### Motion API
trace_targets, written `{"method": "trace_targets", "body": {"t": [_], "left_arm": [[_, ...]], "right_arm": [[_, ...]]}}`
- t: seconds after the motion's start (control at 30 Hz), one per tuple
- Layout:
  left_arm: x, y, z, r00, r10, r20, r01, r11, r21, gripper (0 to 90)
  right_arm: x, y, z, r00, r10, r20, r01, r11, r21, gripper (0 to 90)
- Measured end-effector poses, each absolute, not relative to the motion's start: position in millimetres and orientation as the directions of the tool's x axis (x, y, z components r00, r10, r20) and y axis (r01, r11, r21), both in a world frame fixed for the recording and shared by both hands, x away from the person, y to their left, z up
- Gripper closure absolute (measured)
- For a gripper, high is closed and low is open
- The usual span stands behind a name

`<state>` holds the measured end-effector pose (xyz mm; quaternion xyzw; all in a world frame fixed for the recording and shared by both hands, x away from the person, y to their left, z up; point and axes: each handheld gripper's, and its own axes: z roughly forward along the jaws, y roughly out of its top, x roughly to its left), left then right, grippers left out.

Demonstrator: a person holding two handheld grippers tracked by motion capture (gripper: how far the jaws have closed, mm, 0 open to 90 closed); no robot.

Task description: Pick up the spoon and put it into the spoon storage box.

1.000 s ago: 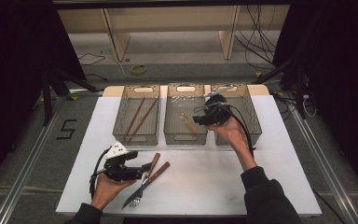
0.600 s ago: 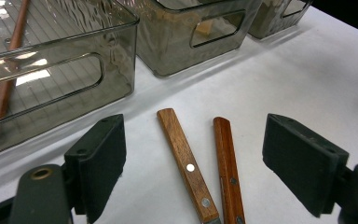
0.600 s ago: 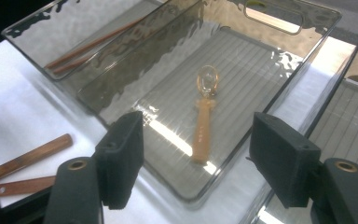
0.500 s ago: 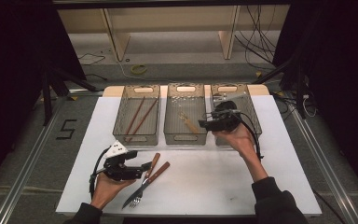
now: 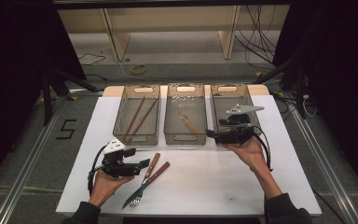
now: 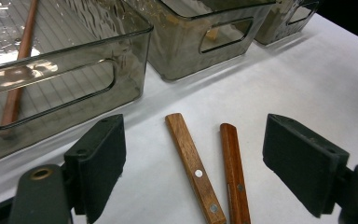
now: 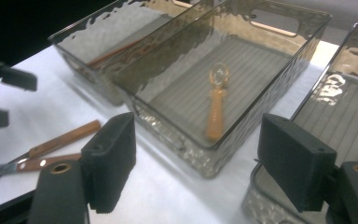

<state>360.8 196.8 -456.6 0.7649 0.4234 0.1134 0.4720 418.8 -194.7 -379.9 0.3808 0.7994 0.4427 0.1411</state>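
1. We hold the left gripper [image 5: 142,163] low over the near left part of the white table [image 5: 214,186], its jaws spread wide with nothing between the pads.
2. In the left gripper view, two wooden handles lie side by side on the table between those jaws, touching neither pad.
3. The handles belong to a fork [image 5: 148,185] and a knife [image 5: 150,167]; the fork's tines point toward the near edge.
4. We hold the right gripper [image 5: 209,134] at the near end of the right bin [image 5: 235,93], jaws released and empty, pointing left toward the middle bin [image 5: 185,136].
5. Three clear grey bins stand in a row on the far side of the table.
6. The left bin [image 5: 135,136] holds two chopsticks [image 5: 138,116] lying lengthwise.
7. The middle bin holds a small wooden spoon [image 7: 216,109] on its ribbed floor.
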Motion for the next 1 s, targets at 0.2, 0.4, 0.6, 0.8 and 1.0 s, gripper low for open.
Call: {"method": "trace_targets", "body": {"t": [0.2,0.4,0.6,0.8,1.0], "left_arm": [[366,199,-456,0.598,0.765,-0.237,0.569,-0.198,0.798,21.5],[371,202,-456,0.581,0.774,-0.253,0.599,-0.197,0.776,22.5],[376,204,-454,0.569,0.780,-0.260,0.617,-0.196,0.762,23.2],[381,201,-455,0.564,0.786,-0.252,0.629,-0.211,0.748,24.4],[387,200,-458,0.559,0.788,-0.257,0.651,-0.225,0.725,26.4]], "right_arm": [[400,-199,-391,-0.688,0.717,0.116,0.475,0.322,0.819,26.8],[382,-201,-401,-0.703,0.702,0.113,0.463,0.331,0.822,26.4],[369,-209,-409,-0.698,0.704,0.134,0.458,0.294,0.839,26.4],[358,-222,-418,-0.681,0.712,0.173,0.475,0.250,0.844,26.3],[348,-235,-425,-0.662,0.725,0.191,0.480,0.214,0.850,26.4]]}}
